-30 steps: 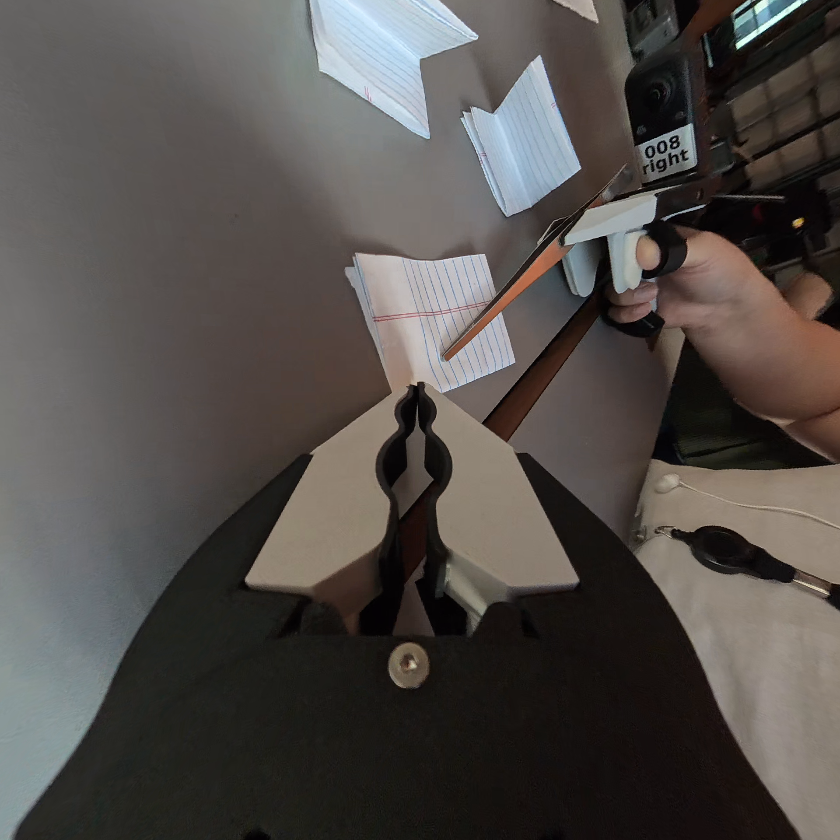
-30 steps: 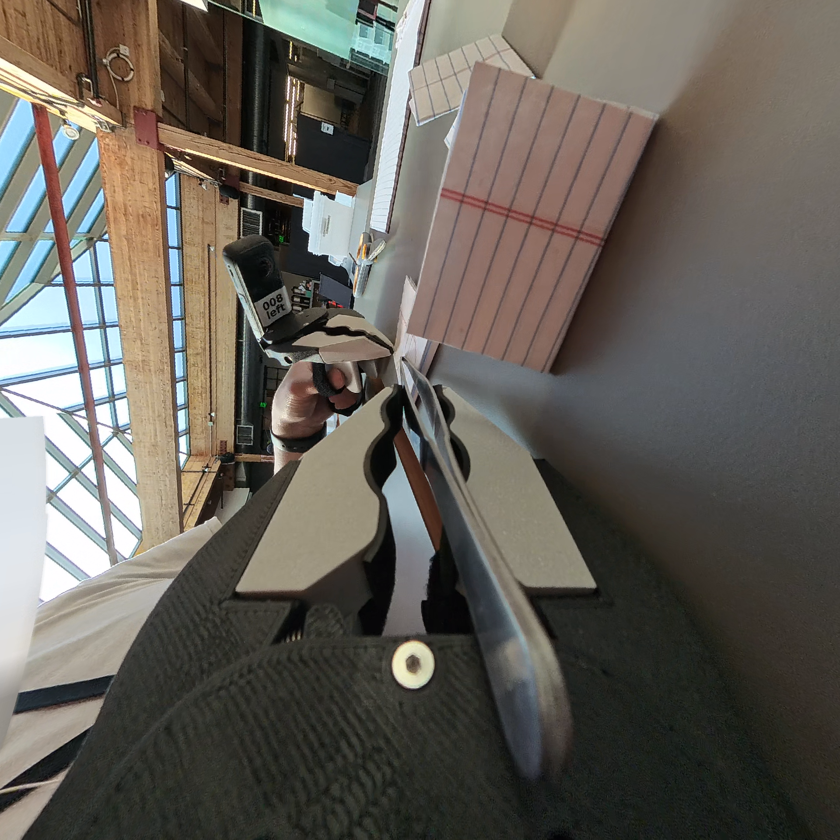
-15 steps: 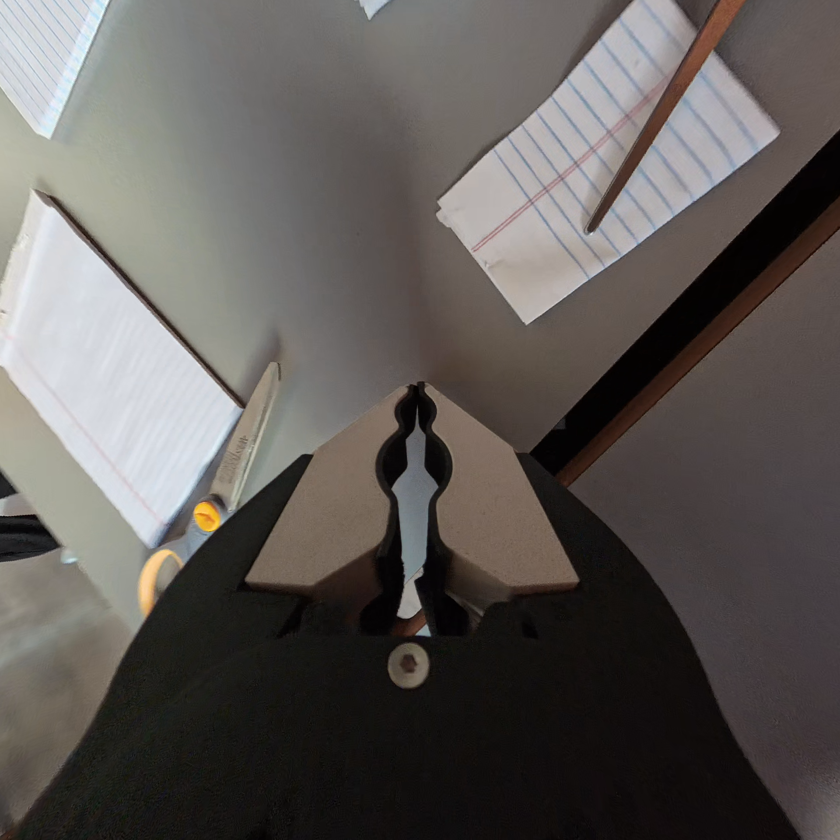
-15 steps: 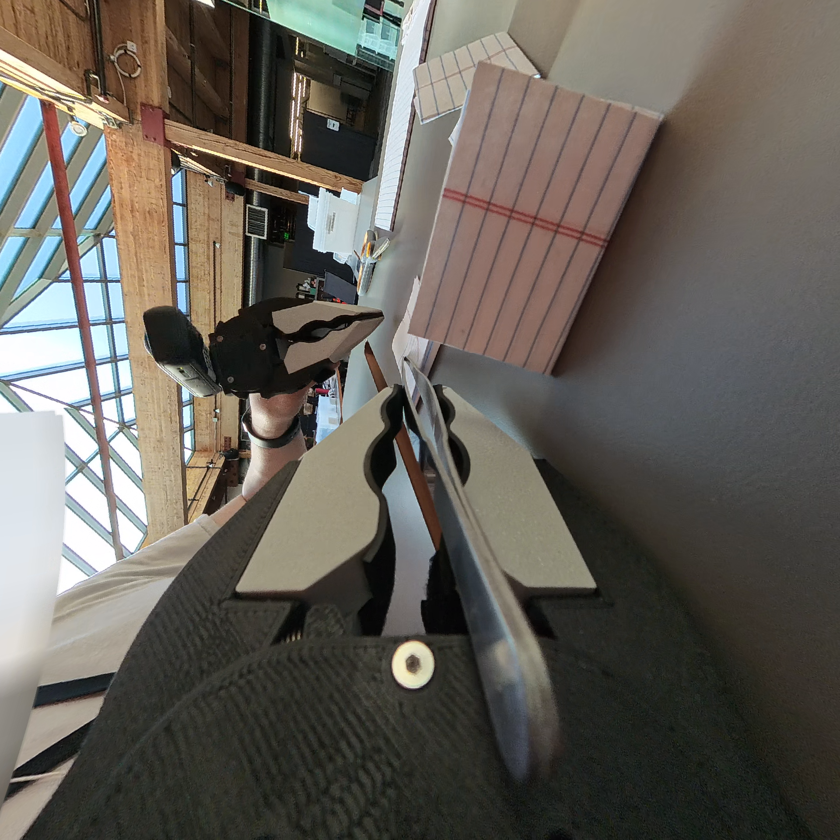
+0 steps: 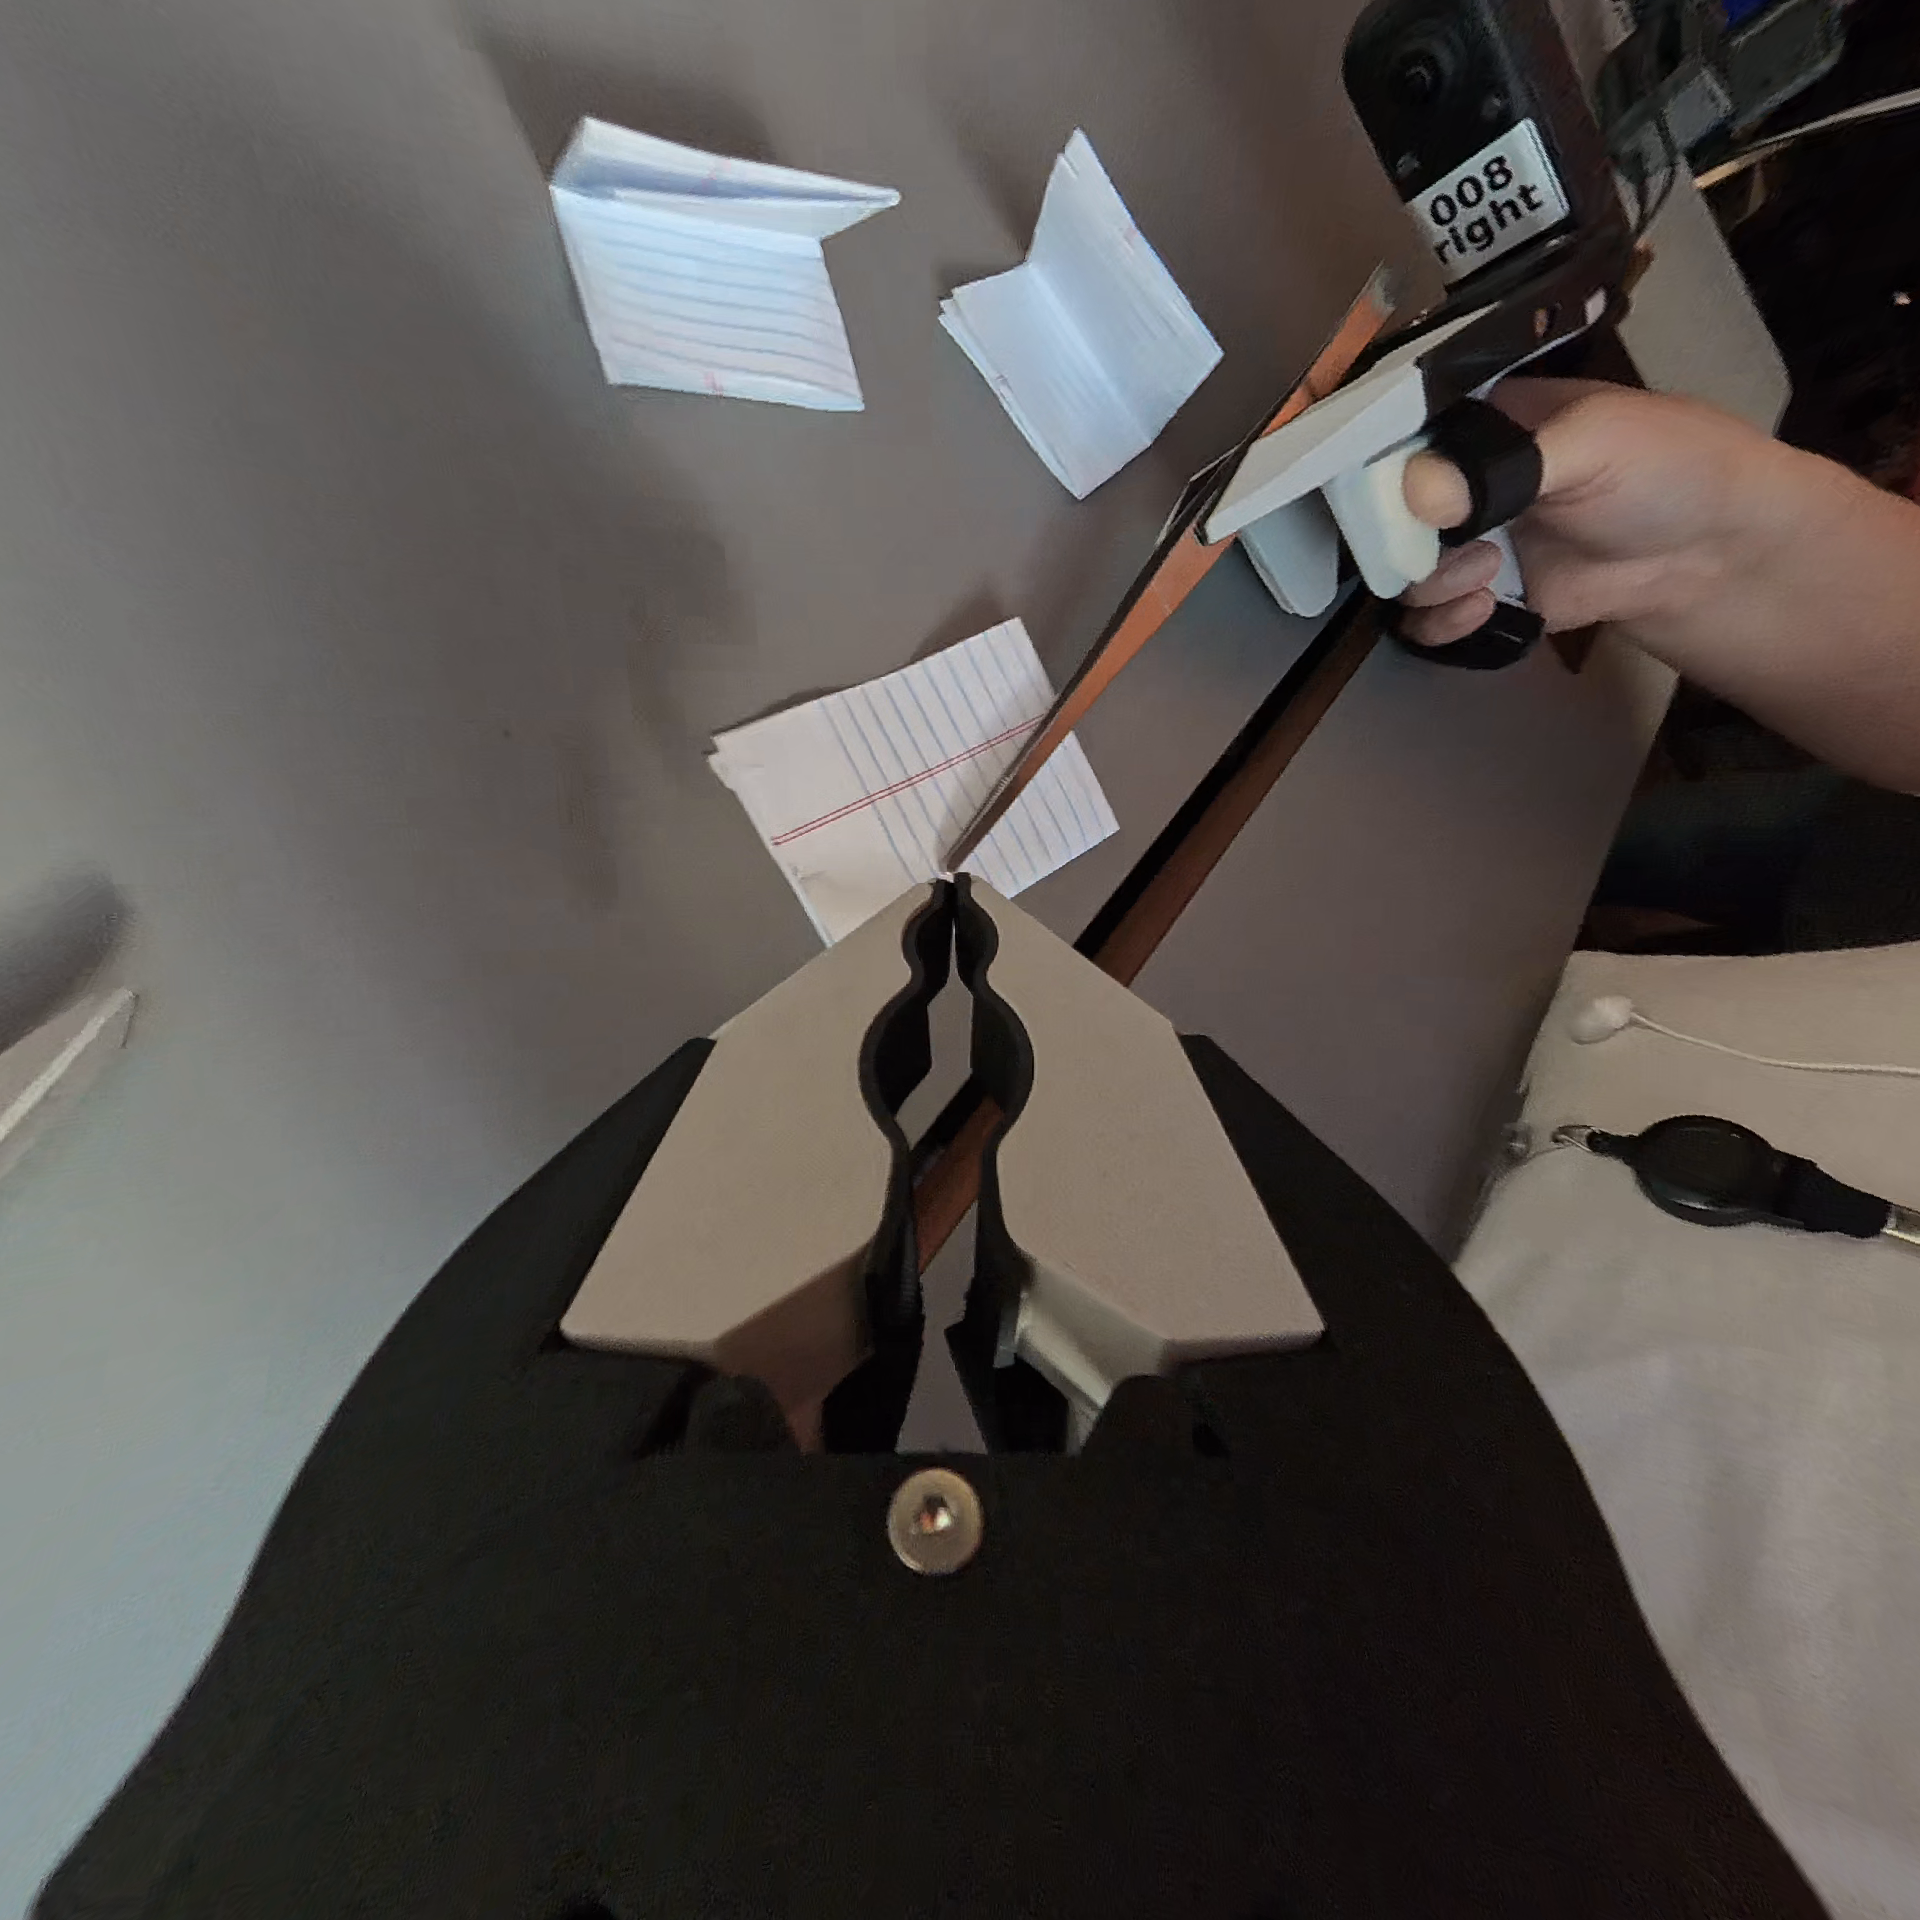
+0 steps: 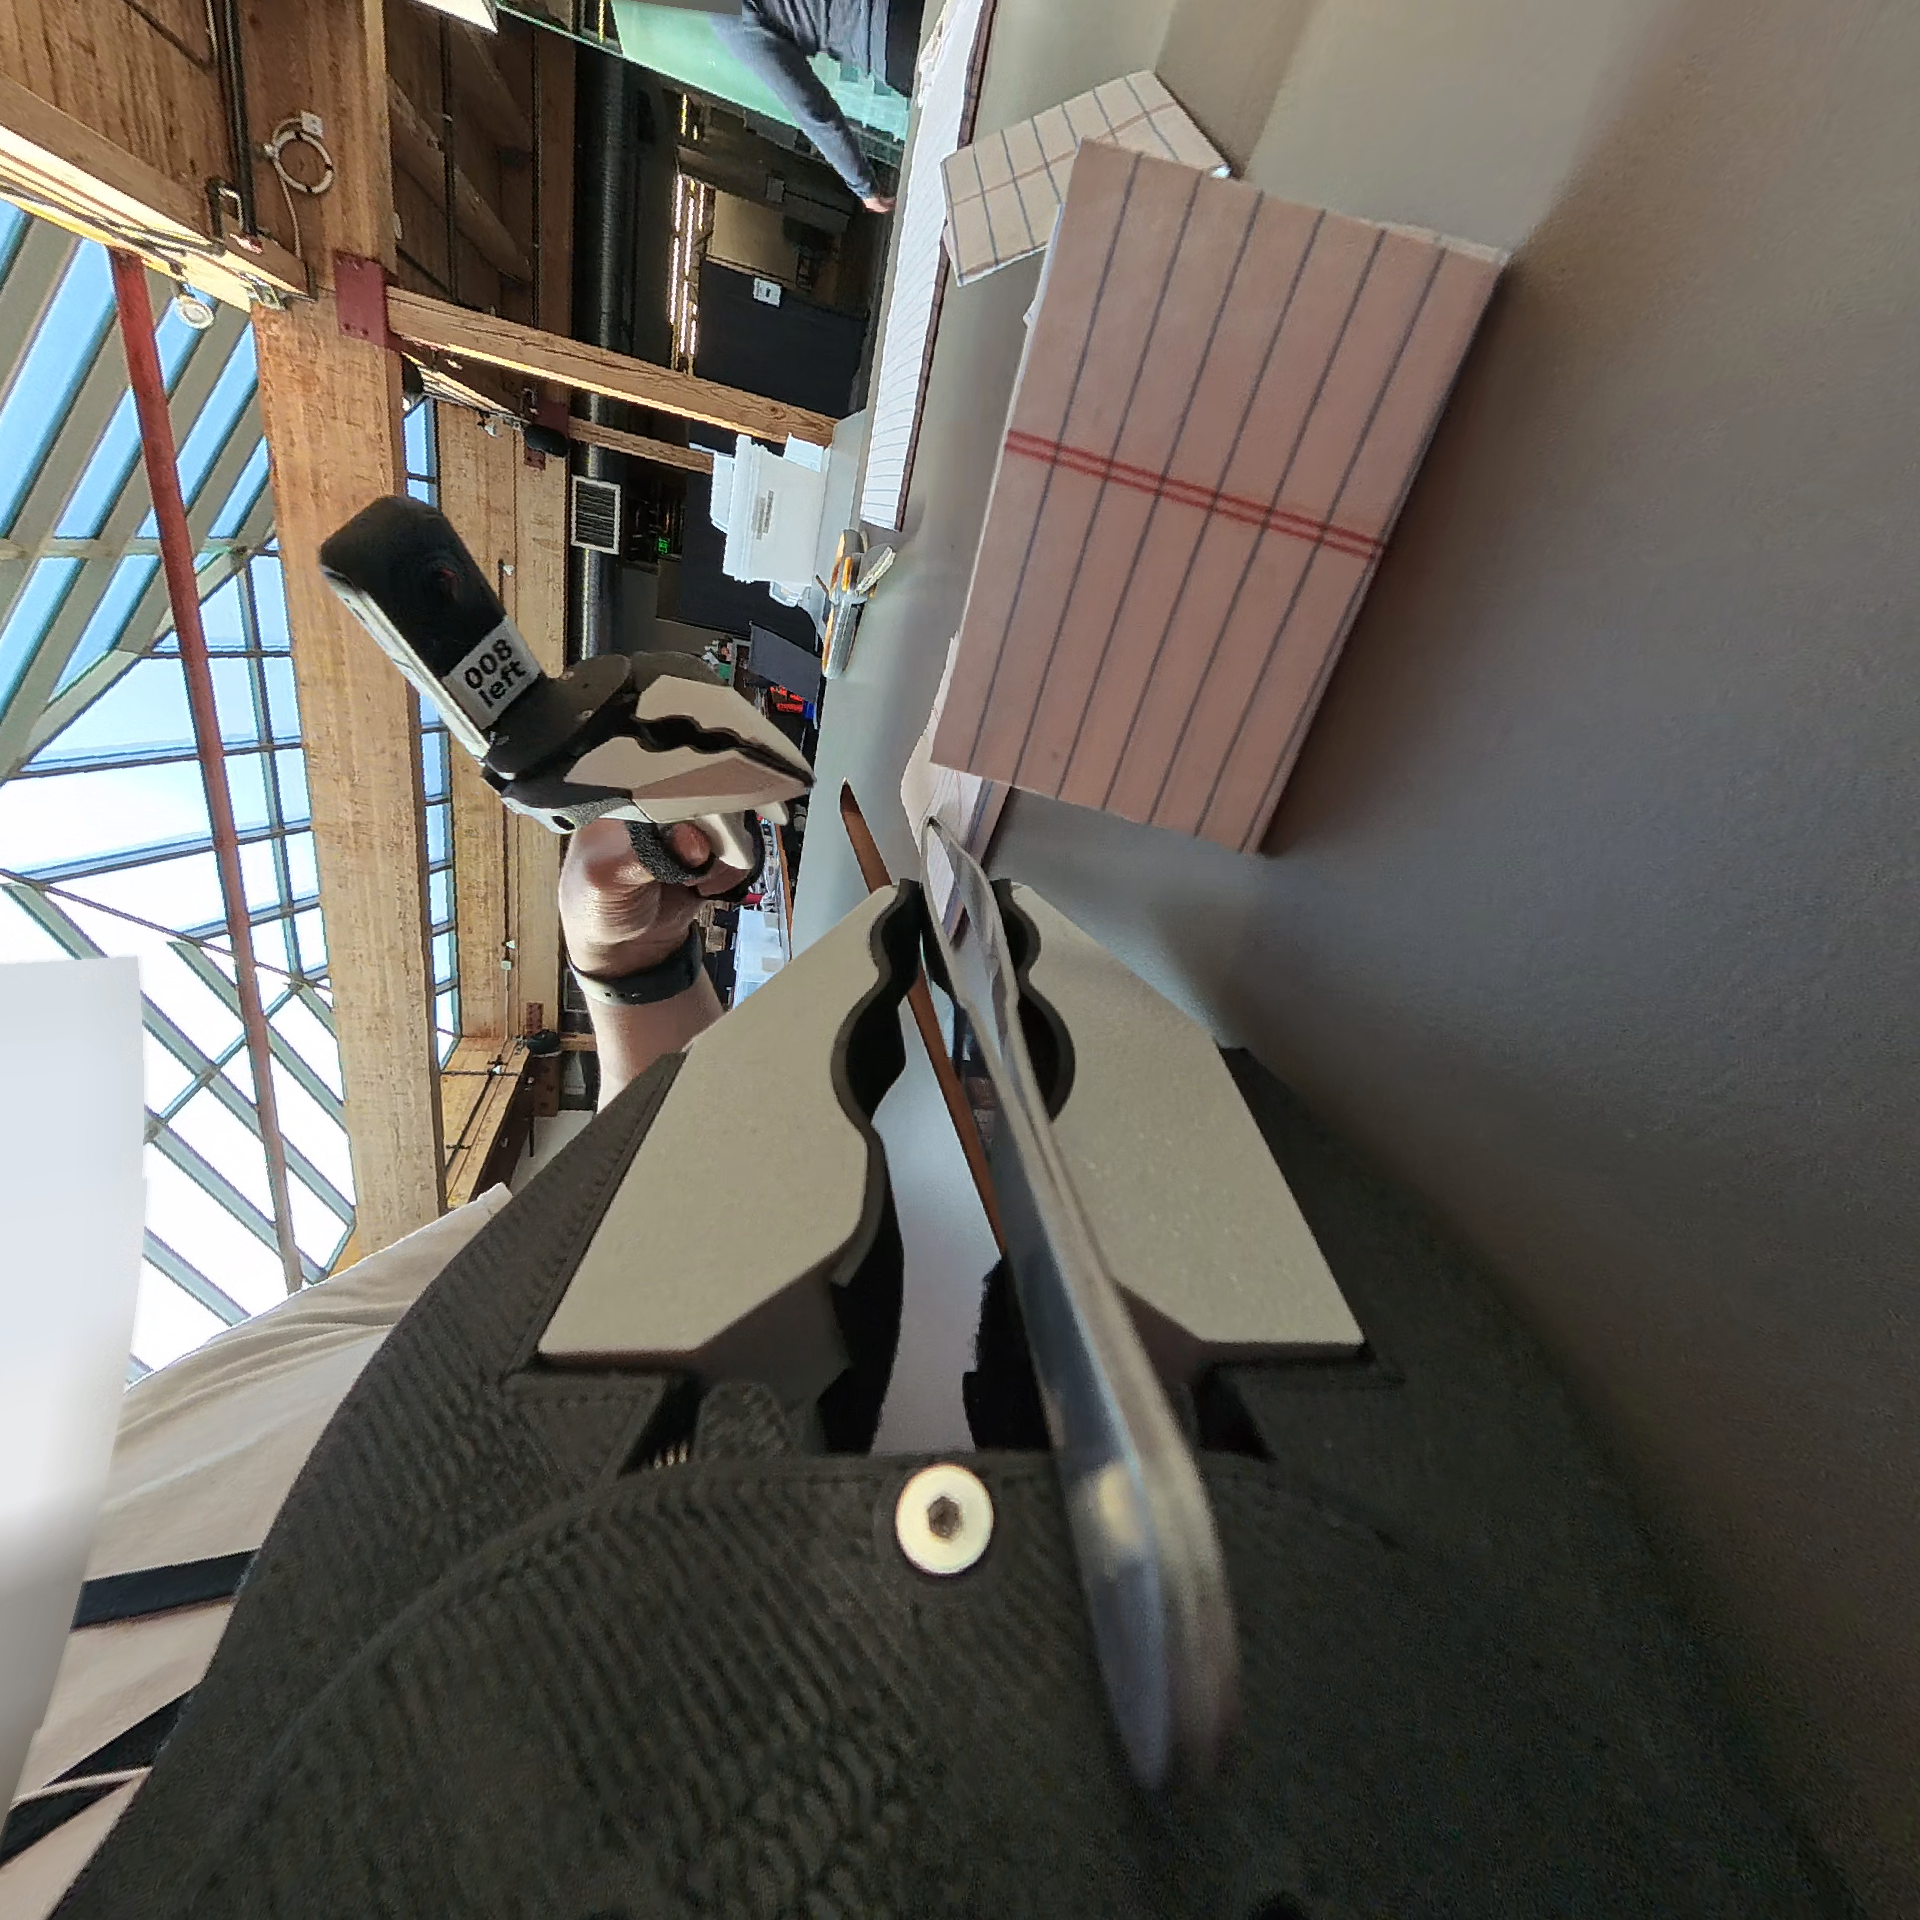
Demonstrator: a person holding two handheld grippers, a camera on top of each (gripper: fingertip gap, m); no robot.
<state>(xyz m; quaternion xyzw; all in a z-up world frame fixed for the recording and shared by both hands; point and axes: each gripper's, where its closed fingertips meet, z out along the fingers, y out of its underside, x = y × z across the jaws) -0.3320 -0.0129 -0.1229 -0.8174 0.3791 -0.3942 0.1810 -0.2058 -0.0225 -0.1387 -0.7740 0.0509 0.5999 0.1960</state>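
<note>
Above the folded paper (image 5: pixel 914 774), right gripper (image 5: pixel 1205 520) clamps a ruler (image 5: pixel 1049 727) pointing toward the closed, empty left gripper (image 5: pixel 953 885).

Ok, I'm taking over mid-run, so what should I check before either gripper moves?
1. Right gripper shut on the metal strip: ok.
2. Left gripper shut, holding nothing: ok.
3. Strip's tip over the folded lined sheet: ok.
4. Tip touching the sheet: cannot tell.
5. Left gripper apart from the strip: cannot tell.
6. Sheet lying on the table: ok.
</note>
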